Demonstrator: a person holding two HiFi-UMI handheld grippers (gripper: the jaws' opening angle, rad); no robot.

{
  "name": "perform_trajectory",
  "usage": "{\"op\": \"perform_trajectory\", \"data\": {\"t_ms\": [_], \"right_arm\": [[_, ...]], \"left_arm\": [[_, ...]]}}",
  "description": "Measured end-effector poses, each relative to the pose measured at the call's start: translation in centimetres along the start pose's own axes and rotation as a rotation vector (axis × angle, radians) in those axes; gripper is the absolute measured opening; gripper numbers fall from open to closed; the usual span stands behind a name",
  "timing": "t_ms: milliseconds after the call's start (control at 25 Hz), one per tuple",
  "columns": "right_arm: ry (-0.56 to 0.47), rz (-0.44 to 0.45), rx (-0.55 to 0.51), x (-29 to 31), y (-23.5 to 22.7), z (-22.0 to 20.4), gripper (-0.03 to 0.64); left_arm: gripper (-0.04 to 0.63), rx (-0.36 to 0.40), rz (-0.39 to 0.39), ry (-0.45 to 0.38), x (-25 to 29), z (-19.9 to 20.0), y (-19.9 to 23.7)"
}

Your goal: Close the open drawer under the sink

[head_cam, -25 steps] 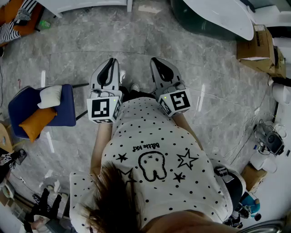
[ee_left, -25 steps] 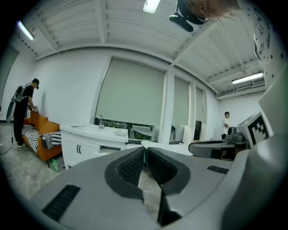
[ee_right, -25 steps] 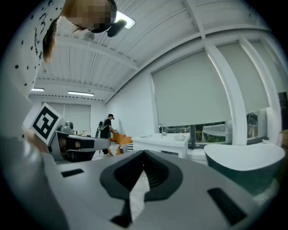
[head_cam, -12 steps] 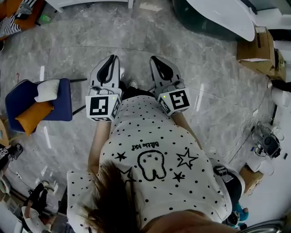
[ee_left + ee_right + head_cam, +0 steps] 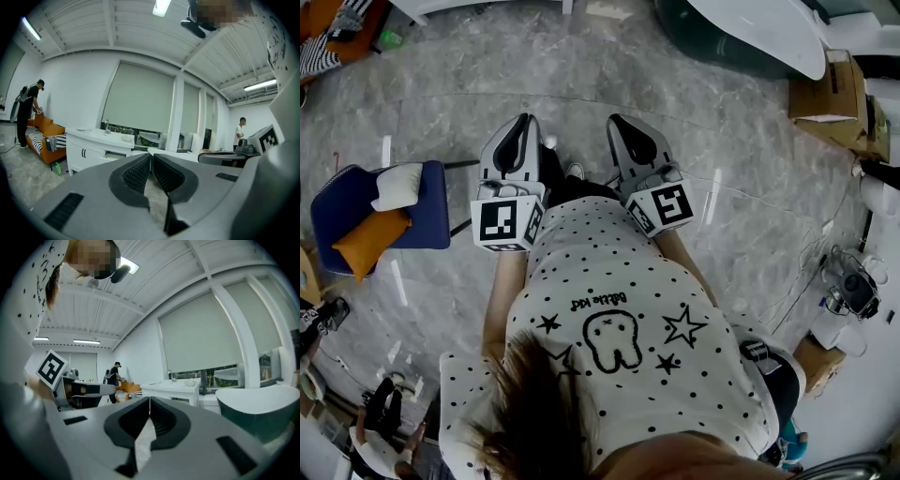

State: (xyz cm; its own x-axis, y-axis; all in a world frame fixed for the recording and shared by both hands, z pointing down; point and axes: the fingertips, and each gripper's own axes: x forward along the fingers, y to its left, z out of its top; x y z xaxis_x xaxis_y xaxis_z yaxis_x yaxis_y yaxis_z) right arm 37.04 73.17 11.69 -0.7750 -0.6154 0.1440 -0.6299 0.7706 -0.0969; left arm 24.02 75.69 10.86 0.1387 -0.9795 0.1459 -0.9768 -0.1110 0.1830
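Risk first, as I judged it: vanity point(image 5: 89, 145) sat well apart, centre-left of left gripper view, and drawer point(image 5: 115, 154) under its sink looked ajar. Long approach ahead. Bathtub point(image 5: 750, 37) at upper right of head view could snag right gripper point(image 5: 149, 401). Off-centre shove might skew drawer, and narrow tips might skid off its front.

I counted: one bathtub, one vanity, one blue chair point(image 5: 431, 220), two cushions, white point(image 5: 398, 186) and orange point(image 5: 367, 242), two grippers. Left gripper point(image 5: 151, 158) was pressed together, empty; right the same.

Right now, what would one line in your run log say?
left gripper: shut, empty | right gripper: shut, empty | drawer: looks open, far off, not reached
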Motion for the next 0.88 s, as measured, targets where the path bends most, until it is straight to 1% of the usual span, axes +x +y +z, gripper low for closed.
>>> {"op": "perform_trajectory", "data": {"t_ms": [200, 320, 560, 760, 880], "right_arm": [[0.013, -0.006, -0.002, 1.0, -0.1, -0.3, 0.014], [0.024, -0.015, 0.000, 2.7, -0.3, -0.2, 0.014], [0.030, -0.027, 0.011, 8.3, 0.0, 0.9, 0.014], [0.021, -0.040, 0.004, 13.2, -0.3, 2.1, 0.014], [0.018, -0.045, 0.005, 15.8, -0.3, 2.5, 0.014]], "left_arm": [[0.029, -0.015, 0.012, 0.000, 0.8, 0.0, 1.8], [0.029, -0.033, 0.011, 0.006, 2.0, 0.2, 3.5], [0.029, -0.042, -0.038, 0.024, 5.1, 1.6, 7.7], [0.026, -0.032, -0.045, 0.013, 7.7, 3.5, 11.5], [0.026, -0.033, -0.055, 0.017, 8.9, 4.0, 13.5]]}}
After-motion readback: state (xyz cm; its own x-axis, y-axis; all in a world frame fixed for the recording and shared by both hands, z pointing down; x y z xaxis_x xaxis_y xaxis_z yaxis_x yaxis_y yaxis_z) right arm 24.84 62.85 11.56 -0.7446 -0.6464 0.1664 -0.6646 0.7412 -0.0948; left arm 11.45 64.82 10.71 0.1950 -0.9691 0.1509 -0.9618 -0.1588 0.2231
